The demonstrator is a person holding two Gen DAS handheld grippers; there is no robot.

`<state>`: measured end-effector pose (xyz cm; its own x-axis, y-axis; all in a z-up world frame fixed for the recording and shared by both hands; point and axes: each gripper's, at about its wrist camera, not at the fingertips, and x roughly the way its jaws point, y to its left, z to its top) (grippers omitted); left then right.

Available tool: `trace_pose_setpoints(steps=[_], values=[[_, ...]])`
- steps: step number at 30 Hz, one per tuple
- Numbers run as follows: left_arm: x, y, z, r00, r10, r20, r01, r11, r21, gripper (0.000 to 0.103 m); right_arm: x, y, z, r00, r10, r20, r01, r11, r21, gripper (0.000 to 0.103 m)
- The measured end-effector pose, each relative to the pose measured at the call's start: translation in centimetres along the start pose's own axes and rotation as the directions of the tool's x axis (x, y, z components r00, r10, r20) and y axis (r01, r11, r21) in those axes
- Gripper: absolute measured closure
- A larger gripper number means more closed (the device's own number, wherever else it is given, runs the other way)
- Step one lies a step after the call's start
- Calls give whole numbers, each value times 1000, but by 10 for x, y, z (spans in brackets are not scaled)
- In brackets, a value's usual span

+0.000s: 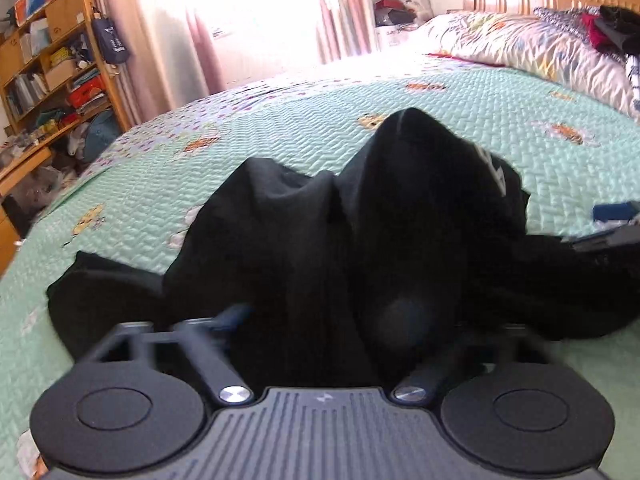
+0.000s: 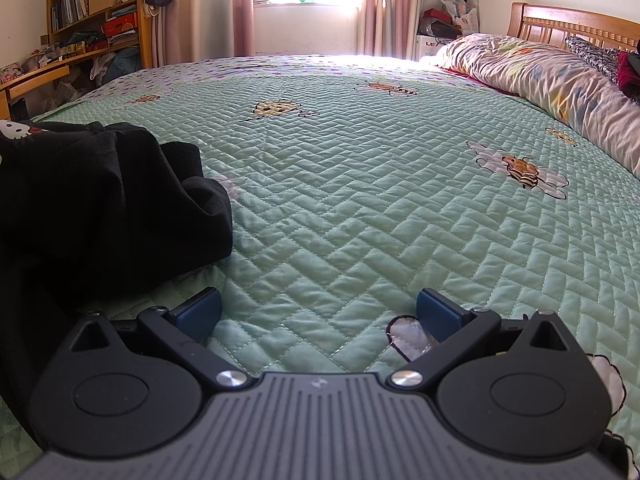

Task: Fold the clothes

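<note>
Barely started: black garment (image 1: 320, 240) is bunched on the bed (image 2: 360, 200), left tool (image 1: 332, 320) pinching it, right tool (image 2: 318, 312) spread, empty.

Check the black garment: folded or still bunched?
Bunched, not folded. The black garment sits in a rumpled heap with raised peaks on the green quilt; no flat, squared layers are visible in either view.

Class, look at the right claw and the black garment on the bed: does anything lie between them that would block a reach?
Nothing visible does. The right claw stands open over bare green quilt, and the black garment lies just to its left, with only quilt between them.
</note>
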<state>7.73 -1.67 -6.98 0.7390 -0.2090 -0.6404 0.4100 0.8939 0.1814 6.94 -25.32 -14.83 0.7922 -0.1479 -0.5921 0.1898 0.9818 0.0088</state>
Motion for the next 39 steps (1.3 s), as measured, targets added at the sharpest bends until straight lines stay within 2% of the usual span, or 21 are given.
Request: trace_pose_setpoints(steps=[1, 3, 9, 11, 13, 15, 22, 26, 39], values=[[2, -1, 3, 1000, -4, -14, 4, 1000, 0, 82, 0, 0, 0, 1000, 0, 0, 0, 1000, 0, 0], [1, -7, 8, 1000, 15, -4, -15, 999, 34, 82, 0, 0, 0, 1000, 0, 0, 0, 1000, 0, 0], [-8, 2, 19, 1000, 7, 23, -8, 1000, 13, 79, 0, 0, 0, 1000, -1, 0, 1, 1000, 0, 0], [-7, 2, 18, 1000, 13, -2, -13, 1000, 27, 67, 0, 0, 0, 1000, 0, 0, 0, 1000, 0, 0], [-8, -1, 15, 999, 31, -35, -29, 998, 54, 20, 0, 0, 0, 1000, 0, 1, 0, 1000, 1, 0], [-18, -3, 5, 998, 70, -4, -70, 995, 64, 4, 0, 1, 0, 1000, 0, 1, 0, 1000, 1, 0], [-64, 15, -42, 996, 63, 59, -59, 996, -64, 4, 0, 0, 0, 1000, 0, 1, 0, 1000, 1, 0], [-80, 18, -56, 996, 66, 64, -61, 995, -80, 4, 0, 0, 0, 1000, 0, 1, 0, 1000, 1, 0], [-90, 16, -59, 992, 87, 88, -74, 987, -143, 2, 0, 0, 0, 1000, 1, 1, -1, 1000, 1, 0]])
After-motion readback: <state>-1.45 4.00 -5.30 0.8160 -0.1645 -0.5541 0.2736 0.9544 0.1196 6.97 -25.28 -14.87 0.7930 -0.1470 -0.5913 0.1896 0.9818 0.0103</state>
